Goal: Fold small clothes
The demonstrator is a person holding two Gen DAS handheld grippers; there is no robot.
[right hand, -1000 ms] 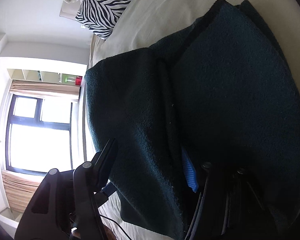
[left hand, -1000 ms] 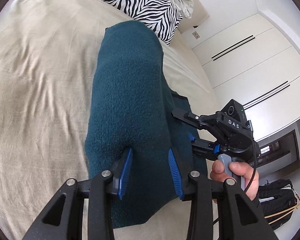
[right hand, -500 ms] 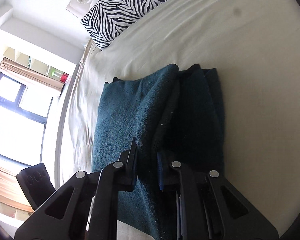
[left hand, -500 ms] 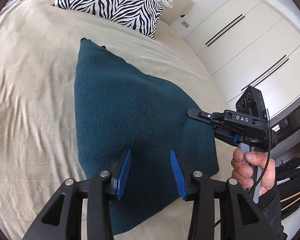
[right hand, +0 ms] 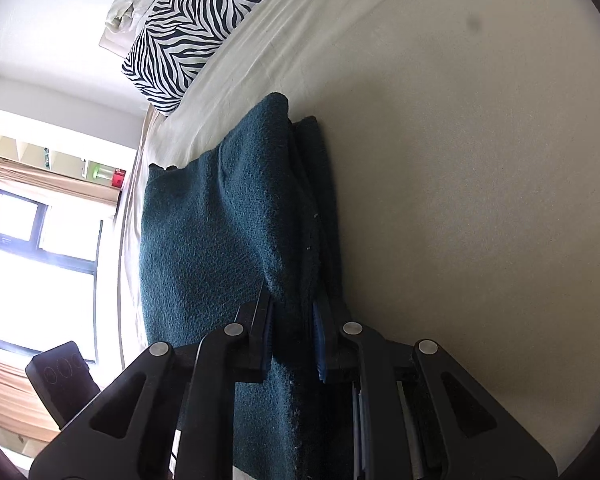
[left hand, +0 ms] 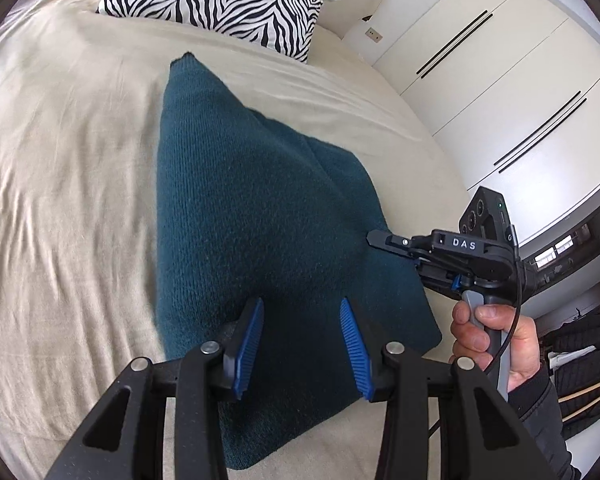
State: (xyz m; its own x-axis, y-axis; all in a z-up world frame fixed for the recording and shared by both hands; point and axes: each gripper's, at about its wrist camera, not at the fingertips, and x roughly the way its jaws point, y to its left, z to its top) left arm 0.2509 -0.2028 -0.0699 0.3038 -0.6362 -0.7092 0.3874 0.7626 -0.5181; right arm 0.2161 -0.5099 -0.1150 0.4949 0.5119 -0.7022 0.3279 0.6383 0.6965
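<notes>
A dark teal knitted garment (left hand: 259, 208) lies folded on the beige bed sheet (left hand: 59, 160). My left gripper (left hand: 300, 304) hovers over its near end, open, with nothing between the blue pads (left hand: 251, 332). In the right wrist view the garment (right hand: 219, 240) shows stacked layers along its right side. My right gripper (right hand: 291, 304) is shut on that thick folded edge, and the knit passes between its fingers. In the left wrist view the right gripper (left hand: 374, 236) sits at the garment's right edge, held by a hand (left hand: 488, 332).
A zebra-print pillow (left hand: 227, 4) lies at the head of the bed, with crumpled pale bedding behind it. White wardrobe doors (left hand: 500, 80) stand to the right, and a dark bag (left hand: 580, 360) sits on the floor. A bright window (right hand: 31, 264) is beyond the bed's far side.
The garment was draped up close to both cameras; it now lies lower and folded on the sheet. Both grippers have drawn back from it. The right jaws have narrowed onto the folded edge.
</notes>
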